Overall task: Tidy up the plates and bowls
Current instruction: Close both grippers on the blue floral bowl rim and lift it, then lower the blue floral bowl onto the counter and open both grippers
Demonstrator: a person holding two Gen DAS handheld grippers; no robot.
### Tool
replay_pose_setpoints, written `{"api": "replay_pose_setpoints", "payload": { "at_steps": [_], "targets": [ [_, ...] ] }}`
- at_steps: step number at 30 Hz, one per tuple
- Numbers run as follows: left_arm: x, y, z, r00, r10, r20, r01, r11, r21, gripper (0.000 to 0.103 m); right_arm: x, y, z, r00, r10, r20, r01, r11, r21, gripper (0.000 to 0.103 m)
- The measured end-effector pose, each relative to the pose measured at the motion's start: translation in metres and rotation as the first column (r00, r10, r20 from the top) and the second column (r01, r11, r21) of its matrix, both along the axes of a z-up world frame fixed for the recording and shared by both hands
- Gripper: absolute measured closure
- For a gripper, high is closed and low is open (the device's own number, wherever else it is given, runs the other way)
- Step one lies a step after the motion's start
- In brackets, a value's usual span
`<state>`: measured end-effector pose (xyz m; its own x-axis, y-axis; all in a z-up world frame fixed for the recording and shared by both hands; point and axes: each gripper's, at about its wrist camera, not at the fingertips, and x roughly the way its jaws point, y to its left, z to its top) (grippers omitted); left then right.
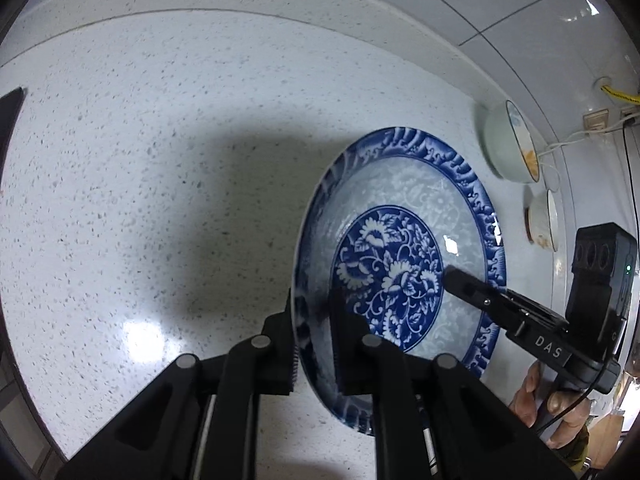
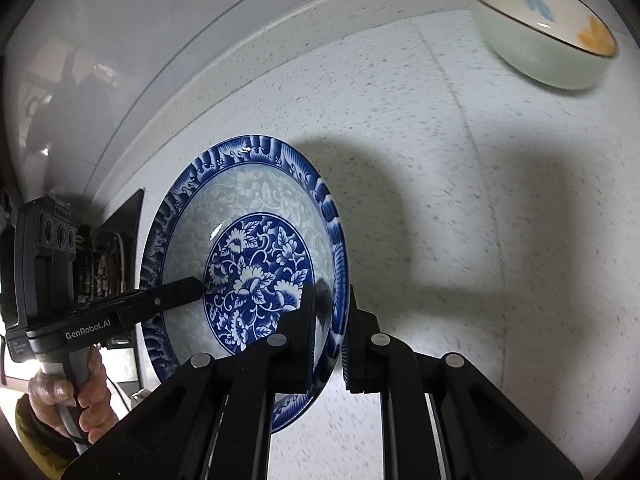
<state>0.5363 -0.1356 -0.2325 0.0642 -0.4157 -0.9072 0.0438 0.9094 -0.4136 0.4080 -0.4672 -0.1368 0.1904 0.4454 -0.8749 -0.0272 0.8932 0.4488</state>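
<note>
We've got the blue floral plate [image 1: 400,264] pinched on opposite rims, left gripper [image 1: 314,316] and right gripper [image 2: 330,312], above the speckled counter [image 1: 160,160]. Gripper bodies read "DAS" and "GenRobot.AI".

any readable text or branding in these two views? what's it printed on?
"DAS" – white letters on the body of the right gripper, seen from the left wrist view.
"GenRobot.AI" – white letters on the body of the left gripper, seen from the right wrist view.
Small embossed marking on top of the left gripper's camera block: too small to read.
</note>
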Motion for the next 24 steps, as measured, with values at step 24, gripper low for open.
{"api": "replay_pose_setpoints", "payload": {
  "at_steps": [24],
  "targets": [
    [-0.014, -0.022, 0.073, 0.948, 0.081, 0.306, -0.107, 0.992, 0.069, 0.068, -0.028, -0.131, 0.053, 0.971, -0.146, 0.186, 0.151, 0.989, -0.008, 0.064]
  ]
}}
